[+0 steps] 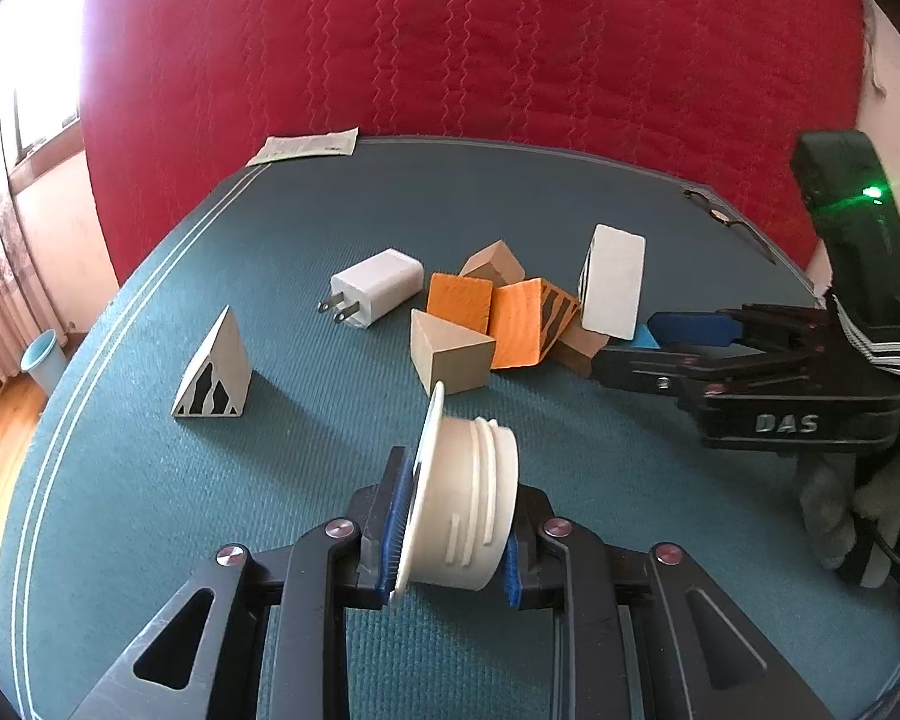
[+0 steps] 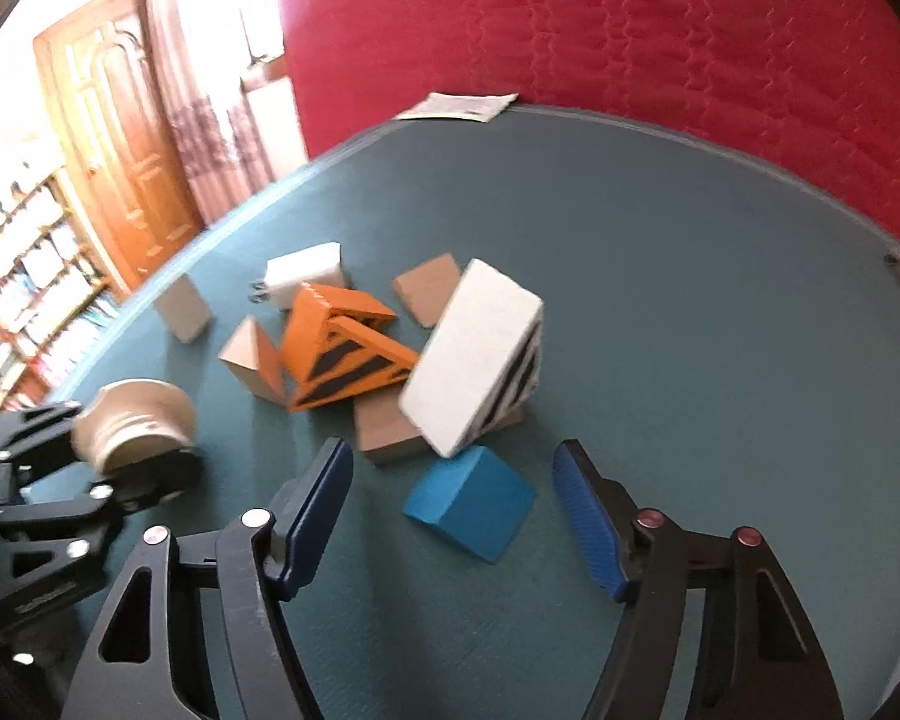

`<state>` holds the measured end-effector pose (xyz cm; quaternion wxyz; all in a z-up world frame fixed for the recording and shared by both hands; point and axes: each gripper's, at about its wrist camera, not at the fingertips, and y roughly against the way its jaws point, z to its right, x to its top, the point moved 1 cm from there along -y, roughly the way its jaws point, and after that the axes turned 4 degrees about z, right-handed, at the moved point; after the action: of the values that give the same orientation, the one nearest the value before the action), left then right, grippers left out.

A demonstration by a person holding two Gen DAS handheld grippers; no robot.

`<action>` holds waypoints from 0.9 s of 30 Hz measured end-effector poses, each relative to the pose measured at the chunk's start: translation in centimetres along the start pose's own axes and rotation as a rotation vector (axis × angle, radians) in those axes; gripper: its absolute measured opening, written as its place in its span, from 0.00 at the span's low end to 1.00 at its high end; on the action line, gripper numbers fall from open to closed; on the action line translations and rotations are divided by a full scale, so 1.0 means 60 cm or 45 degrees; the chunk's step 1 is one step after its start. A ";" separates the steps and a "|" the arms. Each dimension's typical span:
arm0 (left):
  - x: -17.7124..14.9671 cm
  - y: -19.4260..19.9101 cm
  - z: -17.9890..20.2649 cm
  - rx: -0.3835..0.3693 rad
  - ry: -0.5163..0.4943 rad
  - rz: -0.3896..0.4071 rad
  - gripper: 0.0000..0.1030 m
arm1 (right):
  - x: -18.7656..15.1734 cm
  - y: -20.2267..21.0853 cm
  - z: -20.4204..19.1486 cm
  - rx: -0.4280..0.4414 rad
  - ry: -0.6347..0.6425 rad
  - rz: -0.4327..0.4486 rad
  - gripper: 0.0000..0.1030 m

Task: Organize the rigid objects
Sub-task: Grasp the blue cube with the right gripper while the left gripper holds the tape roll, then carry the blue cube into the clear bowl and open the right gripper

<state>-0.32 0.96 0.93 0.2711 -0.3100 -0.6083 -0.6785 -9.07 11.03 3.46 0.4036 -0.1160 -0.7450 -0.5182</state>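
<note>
My left gripper is shut on a white threaded lid, held on its side just above the green mat; the lid also shows in the right wrist view. My right gripper is open, with a blue wedge block on the mat between its fingers. Beyond it lies a pile: a white zebra-striped block, orange tiger-striped wedges and plain wooden blocks. In the left wrist view the right gripper reaches in from the right beside the white block.
A white phone charger lies behind the pile. A zebra-striped triangular block stands alone at the left. A paper slip lies at the mat's far edge. A red quilted cover rises behind the mat.
</note>
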 end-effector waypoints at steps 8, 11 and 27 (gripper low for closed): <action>-0.002 -0.008 -0.015 0.002 0.049 -0.037 0.30 | -0.032 0.029 -0.005 0.138 -0.009 -0.013 0.60; -0.003 -0.007 -0.016 0.003 0.047 -0.037 0.30 | -0.041 0.035 -0.013 0.137 0.008 -0.015 0.59; 0.003 -0.014 -0.011 0.001 0.042 -0.039 0.31 | -0.023 0.019 -0.013 -0.172 -0.039 0.021 0.32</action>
<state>-1.11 0.39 0.45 0.2709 -0.2892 -0.6086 -0.6875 -7.11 11.19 3.33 0.3876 -0.1572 -0.7134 -0.5622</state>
